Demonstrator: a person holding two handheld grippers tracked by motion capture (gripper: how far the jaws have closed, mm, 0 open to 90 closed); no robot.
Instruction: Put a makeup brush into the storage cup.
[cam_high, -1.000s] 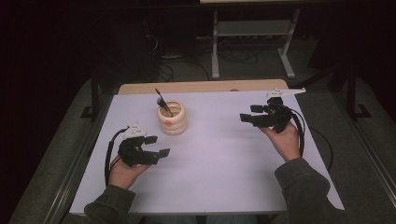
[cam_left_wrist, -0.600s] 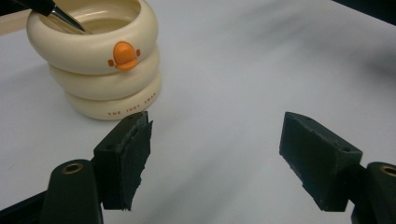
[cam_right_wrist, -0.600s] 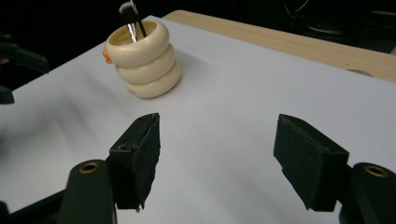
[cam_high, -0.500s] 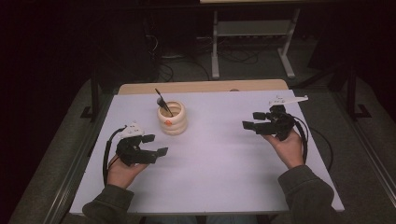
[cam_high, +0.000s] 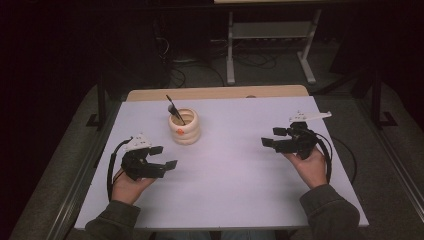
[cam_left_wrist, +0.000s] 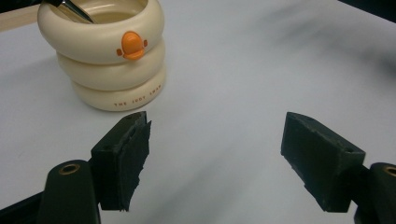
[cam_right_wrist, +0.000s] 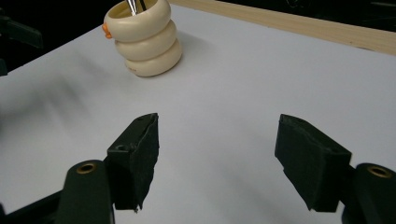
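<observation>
A cream ribbed cup with an orange beak-like knob stands on the white table, left of centre toward the back; a dark utensil leans out of it. My left gripper rests low at the front left, open and empty, a short way before the cup. My right gripper hovers at the right side, jaws wide and empty, pointing left toward the distant cup.
A wooden strip edges the table's far side. Beyond it stand a metal stand and cables on the dark floor. Metal rails run along the table's left and right sides.
My right gripper has come down and toward the person, slightly to the right. The left gripper and the cup have stayed put.
</observation>
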